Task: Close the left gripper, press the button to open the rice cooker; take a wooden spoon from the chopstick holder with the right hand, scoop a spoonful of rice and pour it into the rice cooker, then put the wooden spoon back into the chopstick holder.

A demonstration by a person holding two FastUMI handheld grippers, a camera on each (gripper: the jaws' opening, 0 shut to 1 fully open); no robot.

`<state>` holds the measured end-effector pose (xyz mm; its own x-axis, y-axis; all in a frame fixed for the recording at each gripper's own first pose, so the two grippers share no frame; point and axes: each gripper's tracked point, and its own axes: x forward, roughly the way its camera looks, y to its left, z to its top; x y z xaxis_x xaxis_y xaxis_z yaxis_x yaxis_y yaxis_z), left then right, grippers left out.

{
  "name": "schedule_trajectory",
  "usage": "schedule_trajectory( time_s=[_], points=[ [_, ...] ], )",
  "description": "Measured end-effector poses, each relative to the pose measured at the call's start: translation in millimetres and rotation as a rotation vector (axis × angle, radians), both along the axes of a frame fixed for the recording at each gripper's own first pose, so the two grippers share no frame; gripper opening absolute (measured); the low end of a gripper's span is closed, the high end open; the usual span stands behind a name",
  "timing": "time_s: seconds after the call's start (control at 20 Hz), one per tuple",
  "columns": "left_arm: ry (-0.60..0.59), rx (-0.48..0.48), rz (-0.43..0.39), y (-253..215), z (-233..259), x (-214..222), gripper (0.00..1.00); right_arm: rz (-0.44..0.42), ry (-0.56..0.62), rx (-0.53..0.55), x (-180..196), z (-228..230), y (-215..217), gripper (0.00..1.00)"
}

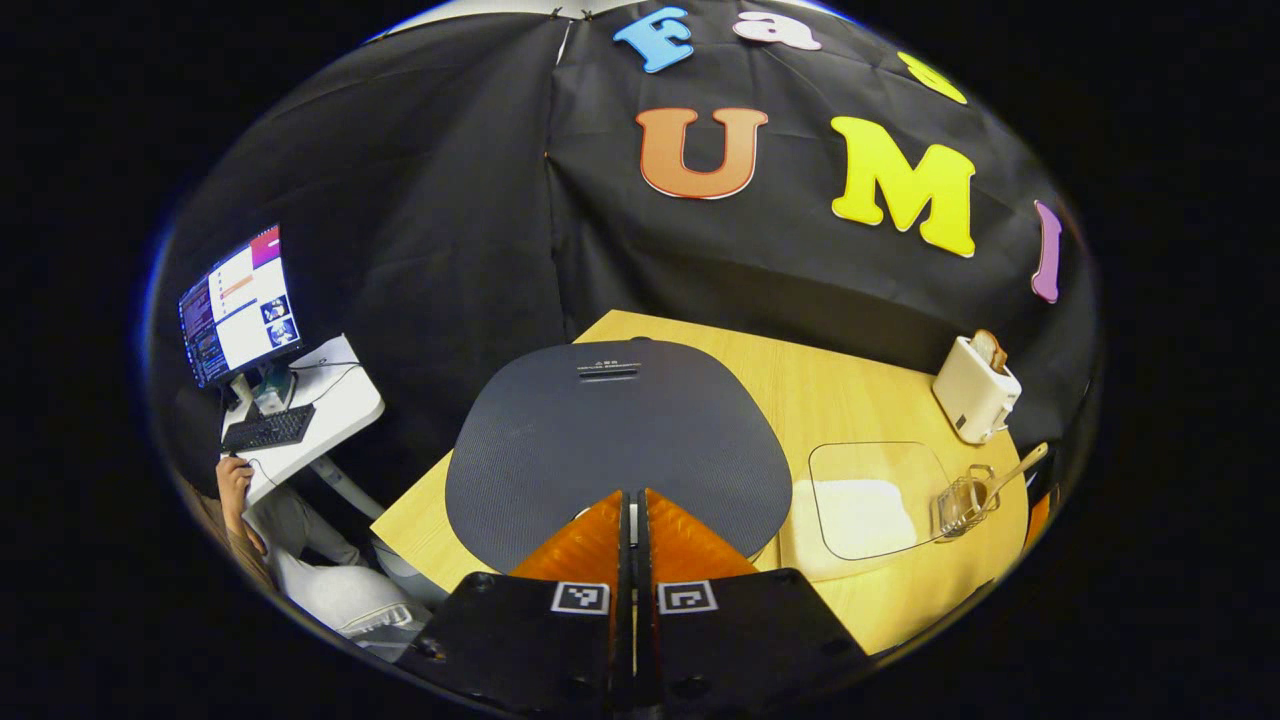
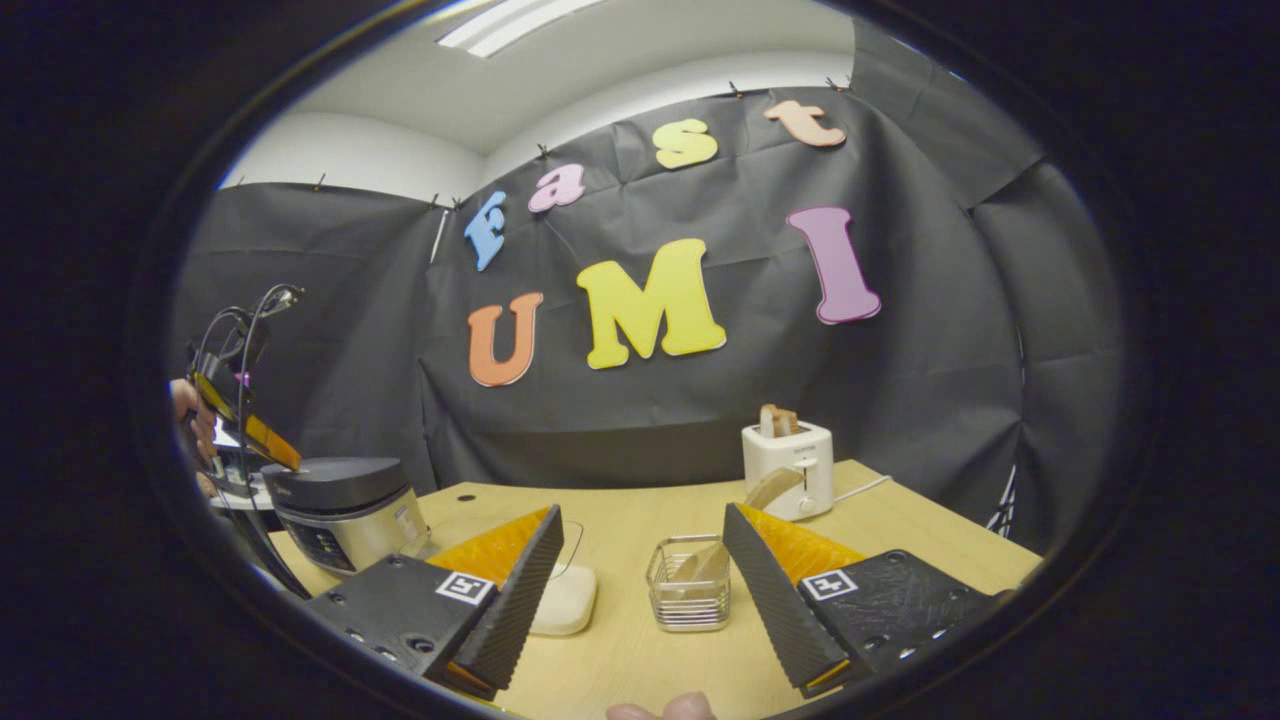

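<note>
My left gripper (image 1: 632, 500) is shut, its orange fingers pressed together just above the front edge of the rice cooker's dark closed lid (image 1: 615, 440). In the right gripper view the rice cooker (image 2: 345, 510) stands at the far left with the left gripper (image 2: 270, 445) hovering at its top, held by a hand. My right gripper (image 2: 640, 560) is open and holds nothing. Between and beyond its fingers stands the clear chopstick holder (image 2: 688, 595) with the wooden spoon (image 2: 770, 488) leaning out of it. A clear container of white rice (image 1: 865, 510) sits between cooker and holder (image 1: 962, 500).
A white toaster (image 2: 790, 465) with a slice of bread stands at the back right of the wooden table (image 2: 900, 540). Off the table's left side a person sits by a small white desk (image 1: 320, 410) with a monitor and keyboard. Black cloth walls close the booth.
</note>
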<state>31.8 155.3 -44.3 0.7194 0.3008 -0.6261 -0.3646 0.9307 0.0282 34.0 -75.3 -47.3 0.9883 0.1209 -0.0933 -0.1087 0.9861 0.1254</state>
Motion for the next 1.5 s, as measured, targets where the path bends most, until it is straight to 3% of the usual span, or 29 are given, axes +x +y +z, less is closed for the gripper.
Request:
schedule_trajectory(
  time_s=[0.05,0.1,0.15,0.25,0.4,0.5,0.55,0.65,0.7,0.8,0.9,1.15,1.2,1.25,1.5],
  points=[
    [-0.029,-0.002,0.002,1.2,9.8,-0.4,0.04,-0.002,-0.007,-0.003,-1.1,1.4,0.5,0.91],
    [-0.080,0.006,0.009,5.0,24.7,3.7,0.04,-0.002,-0.010,-0.005,-1.7,2.7,0.7,0.95],
    [-0.137,0.022,0.009,6.8,39.8,8.8,0.04,-0.003,-0.011,-0.006,-2.5,3.1,1.4,0.91],
    [-0.225,0.033,-0.044,-3.3,67.2,19.6,0.08,-0.014,-0.010,-0.010,-2.2,3.7,-2.0,0.91],
    [-0.282,0.045,-0.085,-12.5,89.1,24.9,0.67,-0.035,-0.011,-0.002,-1.5,7.3,-10.0,1.00],
    [-0.350,0.103,-0.099,-15.9,110.8,25.0,0.90,-0.054,-0.013,-0.006,-3.1,8.1,-16.1,0.91],
    [-0.384,0.141,-0.099,-11.8,118.1,26.1,1.00,-0.064,-0.014,-0.011,-4.2,8.2,-19.7,0.91],
    [-0.399,0.149,-0.114,-20.7,118.8,24.1,1.00,-0.083,-0.014,-0.017,-5.5,7.6,-27.7,0.95],
    [-0.399,0.148,-0.122,-25.8,114.8,21.3,0.94,-0.094,-0.013,-0.018,-5.6,7.1,-30.3,0.91],
    [-0.418,0.187,-0.133,-24.9,113.1,16.0,1.00,-0.102,-0.010,-0.021,-2.8,3.9,-33.5,0.95],
    [-0.463,0.214,-0.144,-25.9,109.3,10.9,1.00,-0.085,0.009,-0.027,0.0,-3.5,-29.1,0.91],
    [-0.513,0.114,-0.155,-45.2,67.5,-4.1,1.00,-0.085,0.051,-0.082,7.5,-16.8,-31.5,0.91],
    [-0.519,0.109,-0.160,-47.2,59.3,-6.9,0.94,-0.090,0.053,-0.097,9.7,-17.4,-33.1,1.00],
    [-0.524,0.108,-0.168,-50.8,52.7,-8.0,1.00,-0.096,0.056,-0.111,12.0,-20.3,-34.7,0.91],
    [-0.540,0.158,-0.193,-51.2,29.2,-11.5,1.00,-0.077,0.140,-0.100,32.5,-45.1,-31.6,0.95]
  ],
)
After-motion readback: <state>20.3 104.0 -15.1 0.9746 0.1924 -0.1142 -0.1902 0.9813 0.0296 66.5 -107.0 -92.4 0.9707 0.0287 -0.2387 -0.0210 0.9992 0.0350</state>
